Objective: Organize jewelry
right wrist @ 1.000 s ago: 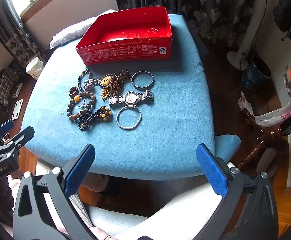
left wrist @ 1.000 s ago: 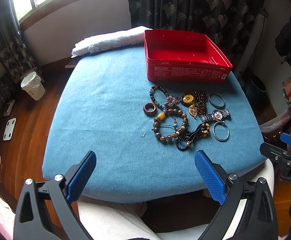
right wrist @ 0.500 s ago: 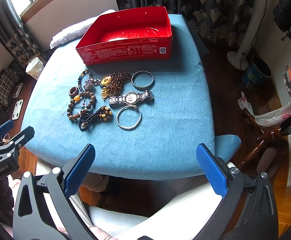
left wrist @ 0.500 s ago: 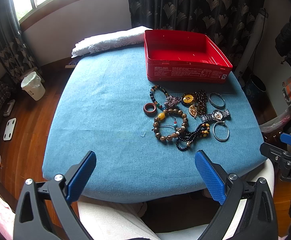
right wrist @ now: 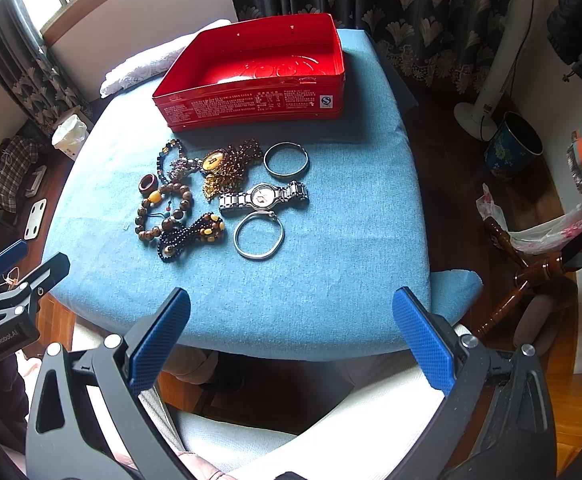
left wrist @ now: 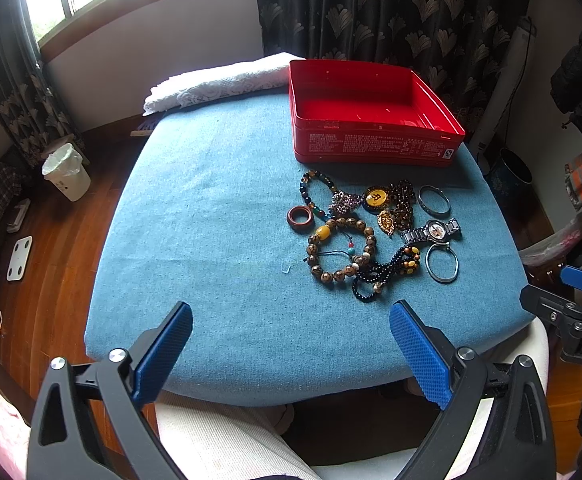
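Jaws of the left gripper (left wrist: 291,320) are spread wide, nothing held, nothing touched; the blue pads (left wrist: 163,354) are seen above the near edge of the blue-covered table (left wrist: 211,220). Jaws of the right gripper (right wrist: 291,308) are likewise wide apart and empty, held over the near table edge. Each gripper is partly seen in the other's view, cut off at the frame side.

Jewelry is heaped on the cloth just in front of a red tin (left wrist: 371,128), well apart from both grippers. A watch (right wrist: 265,196) is laid between two silver bangles (right wrist: 259,236), one nearer, one toward the tin. A brown bead bracelet (left wrist: 341,250) is touched by a dark bead string (left wrist: 383,274); a small reddish ring (left wrist: 299,219) lies just beside it. A gold pendant (right wrist: 213,162) is tangled with brownish chains; separate pieces there cannot be told apart. The tin is open; its floor looks bare, though the near inside is hidden by its front wall. A white towel (left wrist: 219,82) is partly hidden behind the tin.
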`<state>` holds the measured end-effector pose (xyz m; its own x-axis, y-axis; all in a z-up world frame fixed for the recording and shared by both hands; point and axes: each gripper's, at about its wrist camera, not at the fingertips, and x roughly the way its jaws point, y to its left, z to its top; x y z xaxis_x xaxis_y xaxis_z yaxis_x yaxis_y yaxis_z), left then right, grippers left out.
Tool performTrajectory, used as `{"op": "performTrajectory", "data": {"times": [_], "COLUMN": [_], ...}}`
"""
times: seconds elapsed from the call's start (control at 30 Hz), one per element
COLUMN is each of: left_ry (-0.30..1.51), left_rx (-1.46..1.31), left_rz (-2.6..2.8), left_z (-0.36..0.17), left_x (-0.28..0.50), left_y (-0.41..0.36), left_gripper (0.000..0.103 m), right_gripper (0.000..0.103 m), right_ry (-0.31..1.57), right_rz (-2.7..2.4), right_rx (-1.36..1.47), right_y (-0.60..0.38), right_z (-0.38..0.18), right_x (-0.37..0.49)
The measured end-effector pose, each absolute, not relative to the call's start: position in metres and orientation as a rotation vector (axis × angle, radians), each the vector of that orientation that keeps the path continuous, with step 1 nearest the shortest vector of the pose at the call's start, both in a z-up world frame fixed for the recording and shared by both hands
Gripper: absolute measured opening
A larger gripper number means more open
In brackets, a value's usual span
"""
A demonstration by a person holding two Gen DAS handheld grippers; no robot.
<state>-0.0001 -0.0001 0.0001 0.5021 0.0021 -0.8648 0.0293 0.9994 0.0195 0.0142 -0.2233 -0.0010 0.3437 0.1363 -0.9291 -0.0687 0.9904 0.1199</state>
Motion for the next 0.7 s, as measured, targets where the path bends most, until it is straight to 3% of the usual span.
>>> {"op": "performTrajectory", "data": {"times": [0.7], "left_ry": [1.044], "left_rx": [0.033], "left_rz": [-0.016], "left_z": [0.0002], "left_x": [-0.0001], "left_y": [-0.0001], "left_gripper": [0.097], "right_gripper": [0.098], "right_ry": [1.211], "right_rz": [0.133], "right_rx": [0.064], "right_y": [-0.2231], "right_z": [-0.0024], "right_x": [0.014]}}
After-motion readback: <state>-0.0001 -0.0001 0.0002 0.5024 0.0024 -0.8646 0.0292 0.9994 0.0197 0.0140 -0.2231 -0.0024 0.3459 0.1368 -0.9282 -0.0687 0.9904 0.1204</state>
